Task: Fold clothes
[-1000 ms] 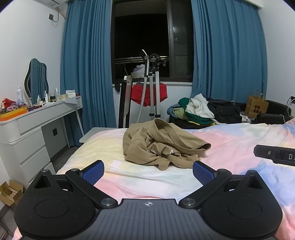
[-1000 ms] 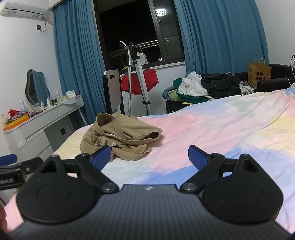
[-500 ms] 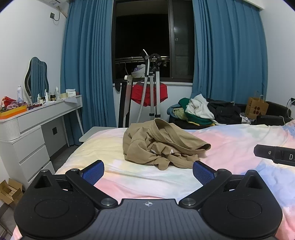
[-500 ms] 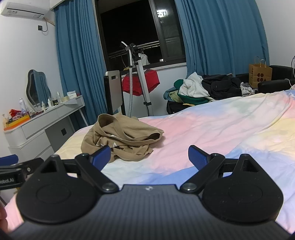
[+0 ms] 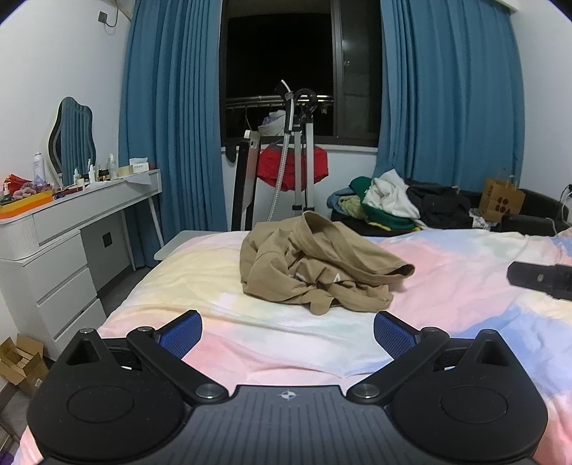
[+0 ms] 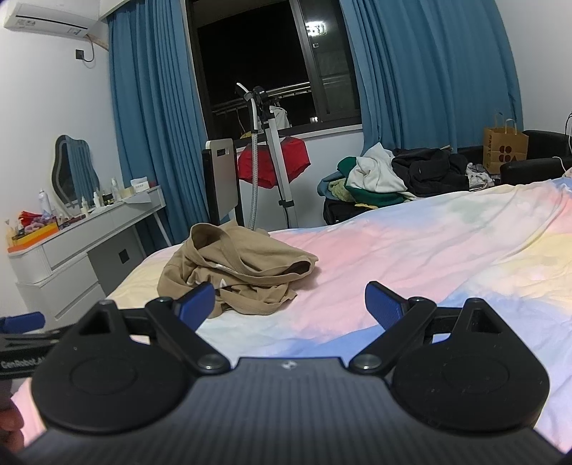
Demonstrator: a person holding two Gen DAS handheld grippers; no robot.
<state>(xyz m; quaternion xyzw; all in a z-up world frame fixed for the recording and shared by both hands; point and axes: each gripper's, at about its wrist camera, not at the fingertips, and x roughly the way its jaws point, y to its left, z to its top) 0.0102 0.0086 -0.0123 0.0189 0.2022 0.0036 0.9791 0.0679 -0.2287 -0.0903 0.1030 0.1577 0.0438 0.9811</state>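
Spread right tongs (image 6: 289,304) before crumpled tan garment (image 6: 236,268)

A big bed with a soft, wrinkled cover in pale pink, yellow, blue and white patches (image 5: 447,286) (image 6: 411,257) fills the room. One crumpled tan cloth garment (image 5: 318,272) (image 6: 239,268) lies in a heap on it, near the far edge.

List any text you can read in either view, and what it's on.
"CenRobot.A", cut off at the frame edge: on the left tongs' black body, seen at the left edge of the right wrist view.
Paper bag: dark dot logo, small lettering too blurred to read.
Air conditioner: label too small.
Box on the desk: print unreadable.
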